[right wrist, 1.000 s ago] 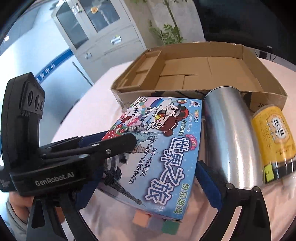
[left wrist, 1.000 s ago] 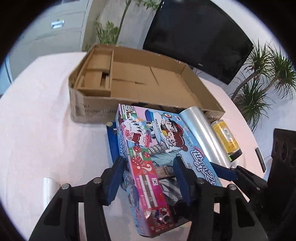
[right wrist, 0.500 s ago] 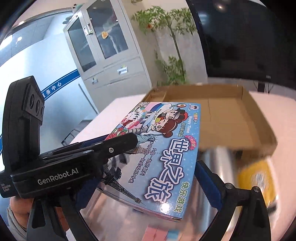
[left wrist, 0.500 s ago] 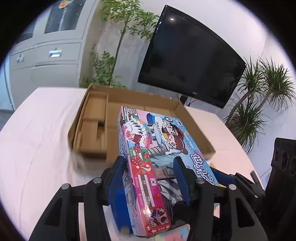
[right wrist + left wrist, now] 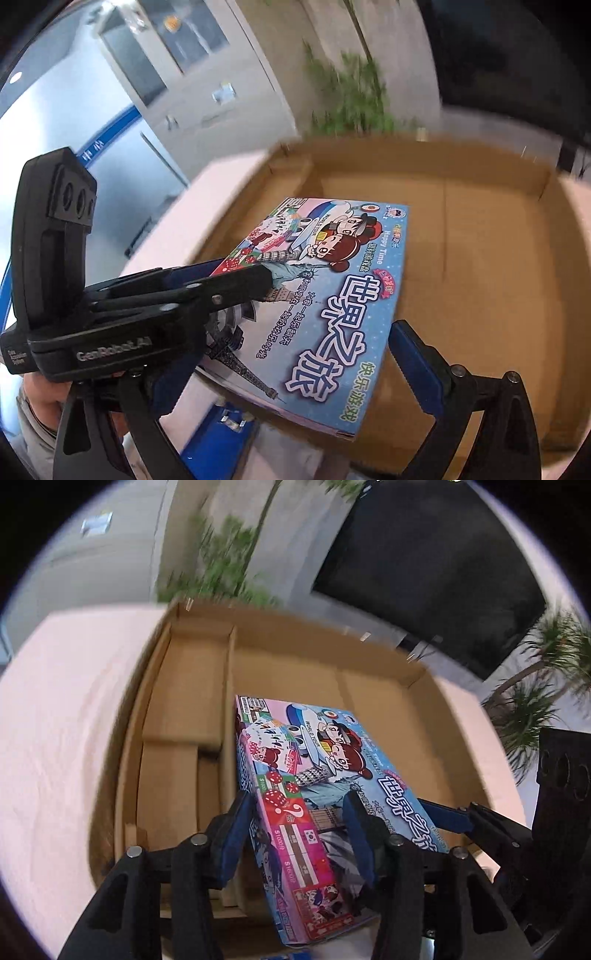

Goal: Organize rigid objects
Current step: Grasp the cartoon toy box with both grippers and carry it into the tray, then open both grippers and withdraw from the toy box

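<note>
A colourful board game box [image 5: 314,786] with cartoon children and blue Chinese lettering is held in the air over the open cardboard box [image 5: 373,679]. My left gripper [image 5: 299,834] is shut on its near-left corner. My right gripper [image 5: 295,354] spans the game box [image 5: 325,291] across its width, one blue finger [image 5: 417,362] at its right edge, the other hidden behind the left gripper's body. The game box tilts down toward the cardboard box [image 5: 480,236]. The cardboard box has a divided left section [image 5: 184,709] and a wide bare main section.
The pink tablecloth [image 5: 55,731] surrounds the cardboard box. A blue object [image 5: 218,439] lies on the table under the game box. A black screen [image 5: 436,565], potted plants [image 5: 532,701] and grey cabinets [image 5: 177,74] stand beyond the table.
Both grippers have lifted the game box off the table and carried it forward over the cardboard box. The silver roll and yellow can have dropped out of view.
</note>
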{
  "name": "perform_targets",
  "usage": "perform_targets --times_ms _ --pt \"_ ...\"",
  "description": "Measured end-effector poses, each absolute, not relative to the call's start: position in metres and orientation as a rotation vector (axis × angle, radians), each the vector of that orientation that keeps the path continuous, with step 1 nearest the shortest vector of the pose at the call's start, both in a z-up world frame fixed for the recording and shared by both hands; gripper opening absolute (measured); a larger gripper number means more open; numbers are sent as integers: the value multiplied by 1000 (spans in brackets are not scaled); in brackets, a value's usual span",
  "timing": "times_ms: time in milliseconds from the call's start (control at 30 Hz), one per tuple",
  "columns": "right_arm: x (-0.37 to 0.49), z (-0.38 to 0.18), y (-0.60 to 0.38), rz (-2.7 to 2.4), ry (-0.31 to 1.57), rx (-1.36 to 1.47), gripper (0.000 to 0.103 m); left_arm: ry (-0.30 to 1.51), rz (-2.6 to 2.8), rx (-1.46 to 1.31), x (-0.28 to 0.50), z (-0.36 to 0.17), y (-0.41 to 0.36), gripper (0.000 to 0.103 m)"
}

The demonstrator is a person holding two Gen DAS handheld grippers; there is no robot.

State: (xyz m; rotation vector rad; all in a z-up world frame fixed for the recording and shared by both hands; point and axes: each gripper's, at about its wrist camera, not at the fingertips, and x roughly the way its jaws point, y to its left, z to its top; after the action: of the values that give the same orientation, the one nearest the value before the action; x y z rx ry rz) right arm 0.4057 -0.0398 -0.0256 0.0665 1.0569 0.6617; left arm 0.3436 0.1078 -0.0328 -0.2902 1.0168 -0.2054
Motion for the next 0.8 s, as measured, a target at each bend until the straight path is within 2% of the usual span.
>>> perform_targets --times_ms 67,267,333,500,533,600,633,667,733,800 --pt "413 -44 -37 651 1114 47 99 1049 -221 -296 343 -45 107 44" --pt "421 -67 -33 612 1207 -24 94 1048 -228 -284 322 -44 107 41" --pt "425 -70 -30 619 1233 -20 90 1032 -243 -291 317 -39 109 40" --pt "411 -69 -30 648 1232 -29 89 930 -227 -228 289 -6 107 41" --pt "401 -59 -37 649 1203 -18 89 898 -218 -209 281 2 106 44" --pt "379 -33 -56 623 1109 1 91 809 -167 -136 254 23 100 59" --pt "364 -16 -73 601 1048 5 95 760 -127 -96 238 33 96 85" --pt "350 -3 -89 579 997 7 103 722 -102 -77 226 39 92 99" --pt "322 16 -122 525 919 17 103 656 -103 -63 200 47 86 102" --pt "301 13 -143 485 940 15 103 687 -160 -79 186 43 76 102"
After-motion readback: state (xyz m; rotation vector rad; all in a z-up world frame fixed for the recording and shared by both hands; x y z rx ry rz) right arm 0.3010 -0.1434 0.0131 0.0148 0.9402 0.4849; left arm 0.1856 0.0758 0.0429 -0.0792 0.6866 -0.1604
